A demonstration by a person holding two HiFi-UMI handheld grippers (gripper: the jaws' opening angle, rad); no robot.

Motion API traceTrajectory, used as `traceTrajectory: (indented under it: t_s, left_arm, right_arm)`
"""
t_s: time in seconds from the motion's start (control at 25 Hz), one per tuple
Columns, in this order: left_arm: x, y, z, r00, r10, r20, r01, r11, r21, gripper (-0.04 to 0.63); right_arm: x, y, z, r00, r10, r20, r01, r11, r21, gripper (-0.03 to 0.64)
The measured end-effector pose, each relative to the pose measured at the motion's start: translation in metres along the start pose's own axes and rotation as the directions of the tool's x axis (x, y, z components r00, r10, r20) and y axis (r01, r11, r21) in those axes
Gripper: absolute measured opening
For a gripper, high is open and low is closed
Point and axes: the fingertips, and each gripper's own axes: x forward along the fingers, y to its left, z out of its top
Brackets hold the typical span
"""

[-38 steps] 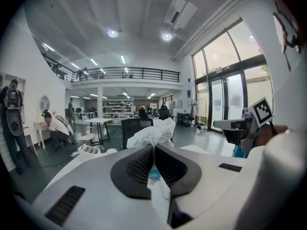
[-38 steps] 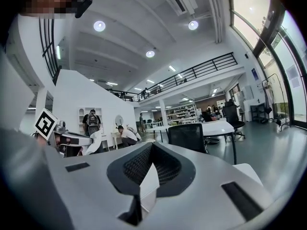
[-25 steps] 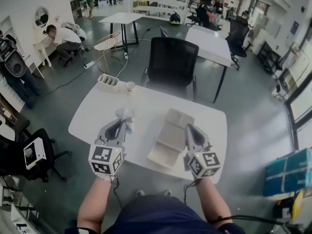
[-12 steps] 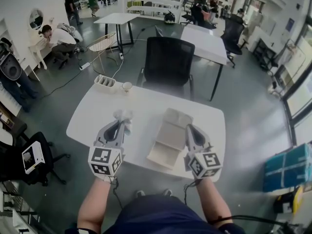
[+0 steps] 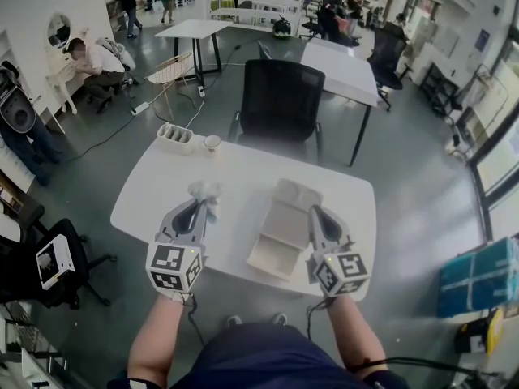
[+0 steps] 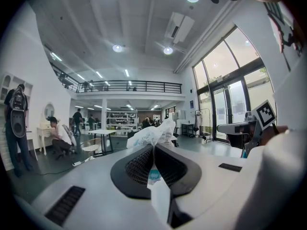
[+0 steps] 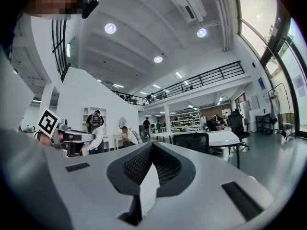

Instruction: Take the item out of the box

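Note:
An open, pale cardboard box point(image 5: 280, 229) lies on the white table point(image 5: 243, 173), flaps spread. My left gripper point(image 5: 203, 204) is to the left of the box, shut on a crumpled white plastic-wrapped item point(image 5: 207, 190). In the left gripper view the item point(image 6: 151, 134) sticks up past the closed black pads of the left gripper point(image 6: 153, 146), with blue print showing between them. My right gripper point(image 5: 315, 212) is at the box's right edge. In the right gripper view the right gripper point(image 7: 151, 145) has its jaws together, and I see nothing between them.
A white slotted holder point(image 5: 178, 138) and a small cup point(image 5: 215, 143) stand at the table's far left corner. A black office chair point(image 5: 284, 104) is behind the table. Further tables, shelves and several people fill the room beyond.
Both grippers and the box keep their places. Only the head view has shifted slightly.

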Motion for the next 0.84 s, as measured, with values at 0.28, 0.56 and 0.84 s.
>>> traceTrajectory:
  t_s: [0.28,0.56,0.84]
  left_arm:
    - [0.0005,-0.0007,-0.0001,1.000,-0.005,0.002,0.005,1.000,0.006,0.040]
    - [0.0024,-0.0011,-0.0025,1.000,-0.005,-0.006,0.005,1.000,0.005,0.040]
    - [0.0032,-0.0042,-0.0026,1.000,-0.008,-0.010,0.008,1.000,0.001,0.040]
  right_arm:
    - [-0.0003,0.0008,-0.0008,1.000,0.004,0.003,-0.004,1.000,-0.003,0.017]
    - [0.0002,-0.0012,-0.0018,1.000,0.014,0.008,-0.014,1.000,-0.013,0.017]
    - [-0.0033,-0.0057,-0.0035,1.000,0.003,-0.005,-0.003,1.000,-0.013,0.017]
